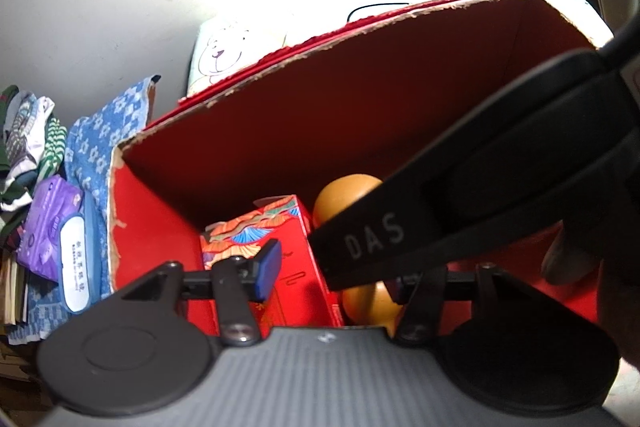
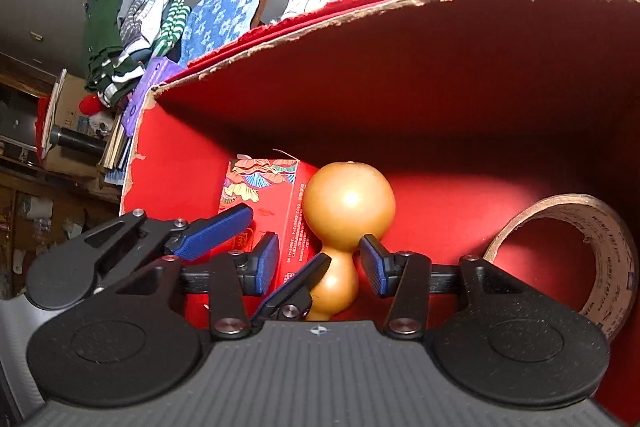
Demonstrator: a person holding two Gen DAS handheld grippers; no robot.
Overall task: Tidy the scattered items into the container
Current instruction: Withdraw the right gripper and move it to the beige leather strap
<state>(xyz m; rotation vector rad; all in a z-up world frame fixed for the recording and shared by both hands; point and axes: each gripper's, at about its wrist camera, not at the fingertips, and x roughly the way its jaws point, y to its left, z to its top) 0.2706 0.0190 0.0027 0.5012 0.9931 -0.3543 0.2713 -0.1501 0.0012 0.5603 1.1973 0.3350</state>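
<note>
Red cardboard container (image 2: pixel 440 75) fills both views, and three things already lie on its floor: a patterned red box (image 2: pixel 276 211) at the left, a gourd-shaped orange object (image 2: pixel 348 211) just right of it and touching or nearly so, and a roll of brown tape (image 2: pixel 592 259) well apart at the right wall.

Right gripper (image 2: pixel 318 263) hangs inside the container with its jaws spread, empty, the gourd's narrow waist showing between the blue pads (image 2: pixel 376 267). Whether they touch it I cannot tell.

Left gripper (image 2: pixel 260 251), seen from the right wrist, also sits over the box with its fingers apart and nothing in them. In its own view the right-hand finger is hidden behind the other tool's black body.

The step looks like the close of a drop. Next, both tools should lift clear of the torn rim and turn to whatever is still outside; none shows here apart from the clutter (image 1: pixel 52 219) beyond the left wall.
</note>
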